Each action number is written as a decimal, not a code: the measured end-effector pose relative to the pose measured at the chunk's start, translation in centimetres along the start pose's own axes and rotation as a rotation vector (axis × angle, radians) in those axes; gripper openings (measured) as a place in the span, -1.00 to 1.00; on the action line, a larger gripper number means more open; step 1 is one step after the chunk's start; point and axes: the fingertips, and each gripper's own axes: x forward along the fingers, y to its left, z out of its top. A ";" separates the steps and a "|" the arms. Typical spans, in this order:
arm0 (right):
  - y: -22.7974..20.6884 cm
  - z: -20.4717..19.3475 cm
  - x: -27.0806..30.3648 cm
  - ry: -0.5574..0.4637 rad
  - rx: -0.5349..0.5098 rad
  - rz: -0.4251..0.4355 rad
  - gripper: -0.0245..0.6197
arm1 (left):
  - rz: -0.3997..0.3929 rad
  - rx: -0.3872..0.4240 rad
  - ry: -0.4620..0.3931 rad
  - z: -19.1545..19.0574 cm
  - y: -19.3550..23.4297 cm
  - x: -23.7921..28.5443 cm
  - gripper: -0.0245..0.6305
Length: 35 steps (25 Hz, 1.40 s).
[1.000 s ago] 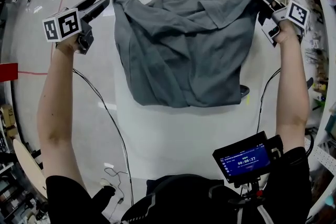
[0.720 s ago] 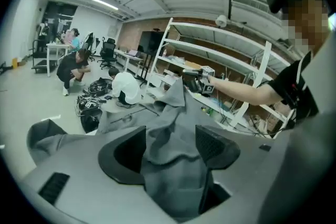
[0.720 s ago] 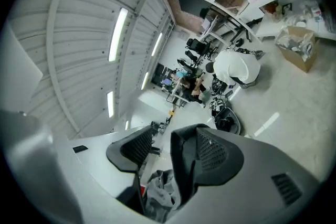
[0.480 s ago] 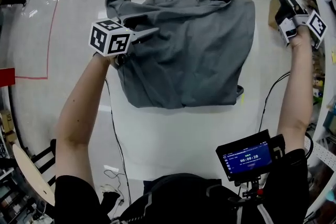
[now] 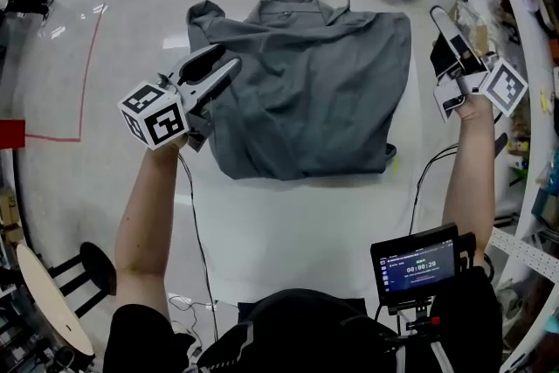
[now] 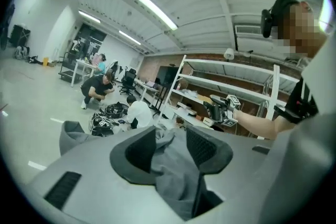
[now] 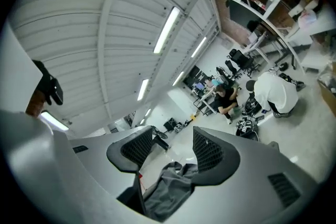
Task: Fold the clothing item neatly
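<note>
Shirt (image 5: 323,83) edge lies between left tongs (image 5: 229,57), jaws just been closing, not yet pinching: bite deep, both layers. Right tongs (image 5: 438,37) released, empty, w/ shirt to their left.

The grey shirt (image 5: 306,92) lies spread on the white table (image 5: 288,231), collar toward 12 o'clock and hem toward 6. Its 3 o'clock edge runs straight, a sleeve bunches up at 10 o'clock, and creases cross the 7 o'clock corner.
</note>
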 end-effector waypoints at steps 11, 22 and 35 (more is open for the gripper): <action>18.3 -5.8 -3.7 0.067 -0.199 0.041 -0.87 | 0.143 0.000 -0.256 2.9 -11.6 -13.5 -0.93; 32.7 -11.6 -14.1 0.132 -0.514 -0.067 -0.90 | 0.168 0.061 -0.276 0.9 -24.8 -24.1 -0.93; 45.8 -18.4 -35.8 0.068 -0.578 0.002 -0.90 | 0.242 0.212 -0.237 -7.5 -50.0 -34.6 -0.93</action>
